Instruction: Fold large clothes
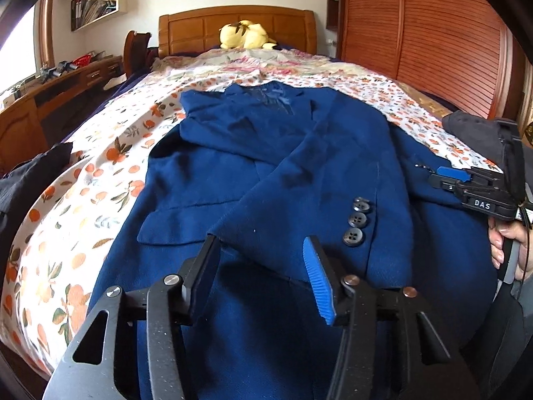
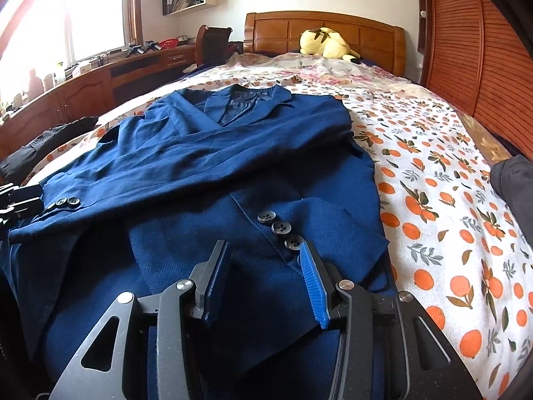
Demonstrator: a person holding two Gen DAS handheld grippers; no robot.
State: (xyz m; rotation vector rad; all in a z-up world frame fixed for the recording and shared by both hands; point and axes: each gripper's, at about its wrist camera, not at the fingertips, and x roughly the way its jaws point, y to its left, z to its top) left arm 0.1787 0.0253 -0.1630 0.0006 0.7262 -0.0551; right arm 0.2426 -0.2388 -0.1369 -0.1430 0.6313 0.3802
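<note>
A dark blue jacket (image 1: 283, 153) (image 2: 233, 153) lies face up on the floral bedsheet (image 1: 83, 200) (image 2: 449, 200), collar toward the headboard, both sleeves crossed over its front. My left gripper (image 1: 261, 245) is open just above the hem end of one sleeve, whose three cuff buttons (image 1: 358, 220) sit right of its blue pad. My right gripper (image 2: 263, 248) is open too, low over the other cuff, its buttons (image 2: 279, 228) just beyond the fingertips. Cloth lies under both, not pinched. The right gripper (image 1: 439, 176) shows at the jacket's right edge, held by a hand (image 1: 499, 243).
A yellow plush toy (image 1: 248, 35) (image 2: 328, 43) rests against the wooden headboard (image 1: 200, 26). A slatted wooden wardrobe (image 1: 433, 33) lines the bed's right side, a desk (image 1: 50, 90) the left. Dark garments lie at the left edge (image 1: 30, 180) and the right edge (image 2: 513, 180).
</note>
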